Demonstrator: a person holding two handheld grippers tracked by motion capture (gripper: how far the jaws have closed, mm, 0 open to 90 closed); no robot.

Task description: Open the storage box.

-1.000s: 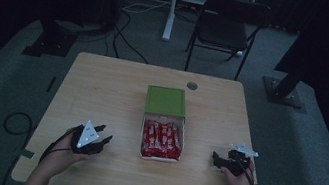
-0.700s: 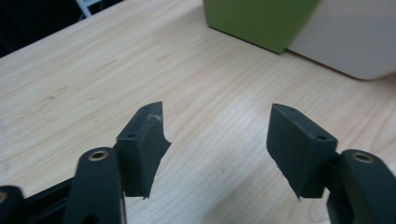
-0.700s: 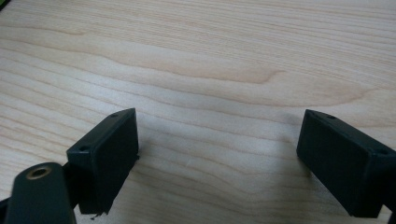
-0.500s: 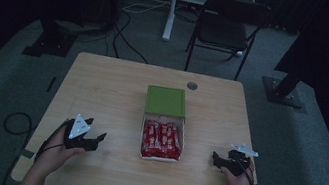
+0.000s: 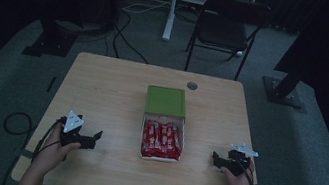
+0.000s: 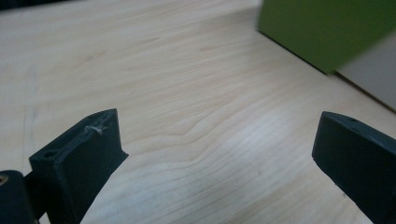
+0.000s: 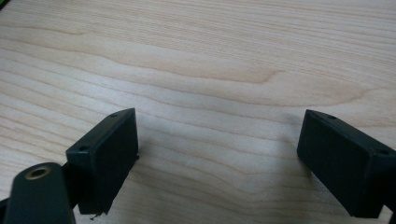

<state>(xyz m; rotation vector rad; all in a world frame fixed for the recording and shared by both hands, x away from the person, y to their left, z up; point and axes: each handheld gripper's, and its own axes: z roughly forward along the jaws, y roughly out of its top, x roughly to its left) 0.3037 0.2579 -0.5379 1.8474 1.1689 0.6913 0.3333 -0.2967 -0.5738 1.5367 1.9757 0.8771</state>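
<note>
Both hands parked beside the open box of red packets

Our left gripper [image 5: 93,139] has just been opening, nothing between its spread fingers [image 6: 86,154]; our right gripper [image 5: 216,159] also holds its fingers [image 7: 105,151] spread and empty. The box [image 5: 142,152] of red packets [image 5: 162,139] sits mid-surface [image 5: 112,89] between them, well apart from each, its green lid [image 5: 166,101] folded back. We judge a careless reach could clip the box wall and shove it, spilling packets.

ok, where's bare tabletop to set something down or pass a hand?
Free: the wide left stretch between the table's left edge and the green lid, the far strip behind it, and the right side between the box of red packets and right gripper. Crowded: centre, and beside the open left gripper.
</note>
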